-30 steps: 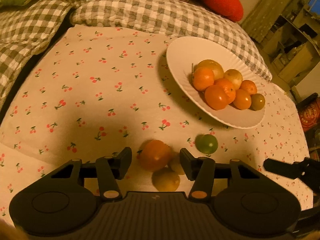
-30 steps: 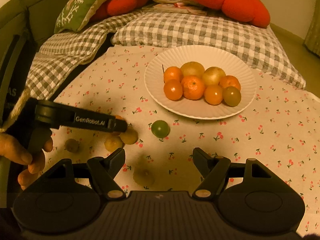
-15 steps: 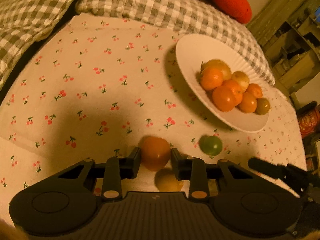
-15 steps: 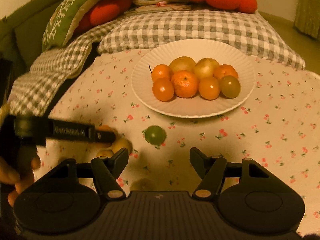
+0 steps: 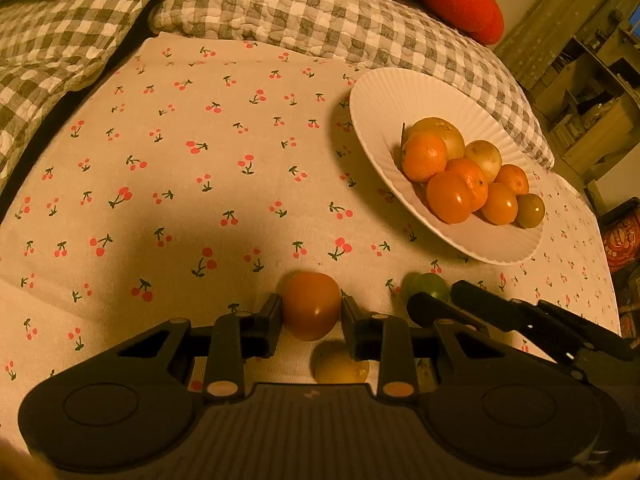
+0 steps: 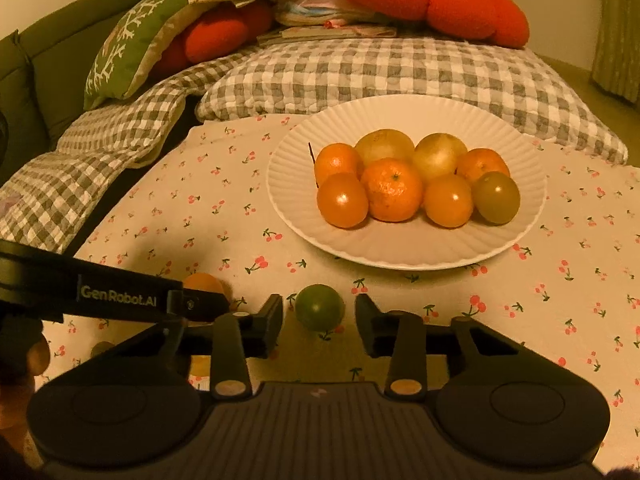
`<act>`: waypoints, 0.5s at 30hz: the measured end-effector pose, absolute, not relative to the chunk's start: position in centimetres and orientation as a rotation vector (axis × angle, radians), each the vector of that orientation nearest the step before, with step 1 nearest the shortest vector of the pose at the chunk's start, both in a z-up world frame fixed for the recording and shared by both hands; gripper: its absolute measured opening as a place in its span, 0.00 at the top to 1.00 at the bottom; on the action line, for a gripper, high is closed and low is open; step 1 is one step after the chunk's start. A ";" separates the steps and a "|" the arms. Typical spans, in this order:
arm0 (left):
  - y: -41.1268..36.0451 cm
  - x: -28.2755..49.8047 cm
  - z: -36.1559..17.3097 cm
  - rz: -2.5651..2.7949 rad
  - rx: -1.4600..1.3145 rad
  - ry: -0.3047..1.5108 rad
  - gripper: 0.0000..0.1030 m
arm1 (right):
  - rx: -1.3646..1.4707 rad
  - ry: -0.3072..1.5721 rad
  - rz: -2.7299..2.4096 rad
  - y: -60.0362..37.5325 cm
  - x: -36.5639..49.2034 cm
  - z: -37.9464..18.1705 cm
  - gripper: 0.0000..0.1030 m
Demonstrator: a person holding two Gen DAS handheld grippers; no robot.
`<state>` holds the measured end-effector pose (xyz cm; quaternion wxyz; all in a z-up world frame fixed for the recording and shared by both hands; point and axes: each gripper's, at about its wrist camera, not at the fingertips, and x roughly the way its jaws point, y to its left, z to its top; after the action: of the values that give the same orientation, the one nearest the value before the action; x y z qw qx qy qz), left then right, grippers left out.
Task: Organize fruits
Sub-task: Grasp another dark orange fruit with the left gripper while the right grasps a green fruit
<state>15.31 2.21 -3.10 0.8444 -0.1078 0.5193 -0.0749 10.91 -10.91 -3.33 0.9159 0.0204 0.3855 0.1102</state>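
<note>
Setting: a cherry-print cloth (image 6: pixel 168 208) covers the surface, with grey checked quilts (image 6: pixel 360 72) behind it and red plush cushions (image 6: pixel 424 4) and a green pillow (image 6: pixel 128 48) further back.
Left gripper (image 5: pixel 312 316): its two fingers are clenched on an orange tomato (image 5: pixel 311 305), one pad touching each side of it; in the right wrist view its black arm crosses in from the left edge, hiding most of that tomato.
Yellow fruit (image 5: pixel 341 368): lies on the cloth just beneath the left gripper, partly hidden by the gripper body.
Green tomato (image 6: pixel 320 306): sits on the cloth between the right gripper's fingers, touching neither, just to the right of the held orange tomato.
Right gripper (image 6: pixel 319 314): fingers spread apart, gripping nothing, one on each side of the green tomato; its black tips also show at the right of the left wrist view.
Plate (image 6: pixel 404 248): white and ribbed, on the cloth beyond the green tomato, toward the right side.
Fruit on plate (image 6: pixel 394 190): eight pieces bunched together touching one another, namely oranges, orange tomatoes, two pale yellow fruits at the back and one greenish tomato at the right end.
</note>
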 end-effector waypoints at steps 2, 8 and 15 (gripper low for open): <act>2.2 15.3 -3.1 -0.157 -0.227 1.095 0.83 | 0.024 0.789 0.227 -10.7 10.8 -3.3 0.77; 2.3 15.2 -2.8 -0.160 -0.232 1.084 0.84 | 0.023 0.768 0.247 -10.7 10.5 -2.5 0.78; 2.3 15.1 -2.2 -0.168 -0.248 1.068 0.84 | 0.022 0.761 0.249 -10.8 10.5 -2.0 0.78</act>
<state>15.07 2.33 -2.21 0.8501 -0.1176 0.5071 -0.0797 10.48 -10.77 -2.05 0.9209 0.0109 0.3704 0.1213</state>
